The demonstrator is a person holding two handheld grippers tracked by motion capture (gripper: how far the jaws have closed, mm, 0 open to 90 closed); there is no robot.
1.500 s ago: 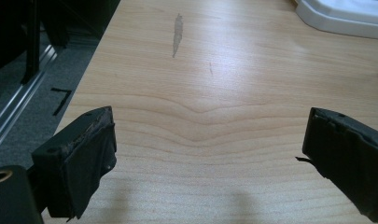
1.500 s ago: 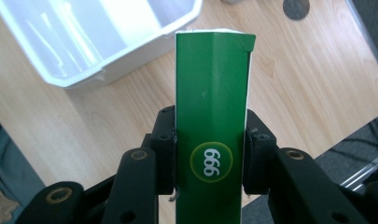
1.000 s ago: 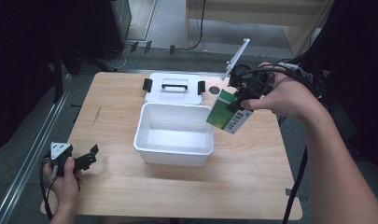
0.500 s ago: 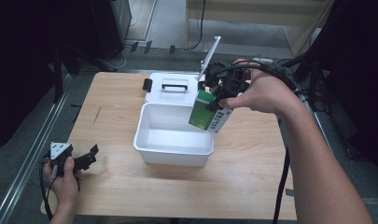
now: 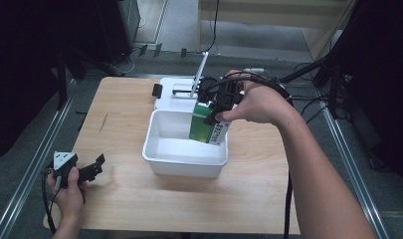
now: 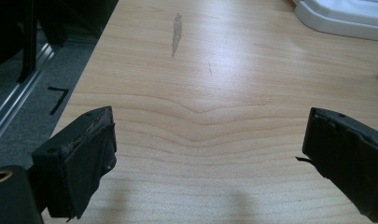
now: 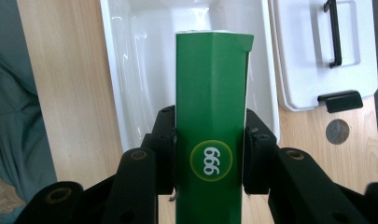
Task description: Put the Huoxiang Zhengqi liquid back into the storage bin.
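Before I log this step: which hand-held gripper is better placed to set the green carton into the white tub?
Right. The right hand-held gripper is clamped on the green carton above the white tub; the left hand-held gripper is open, apart at the table's near corner.

Green box (image 7: 210, 116) between jaws, over tub (image 7: 140, 56)

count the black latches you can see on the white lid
2. One black latch sits on the left end of the white lid in the high view; the other latch shows in the right gripper view. More may be hidden behind the green box and right gripper.
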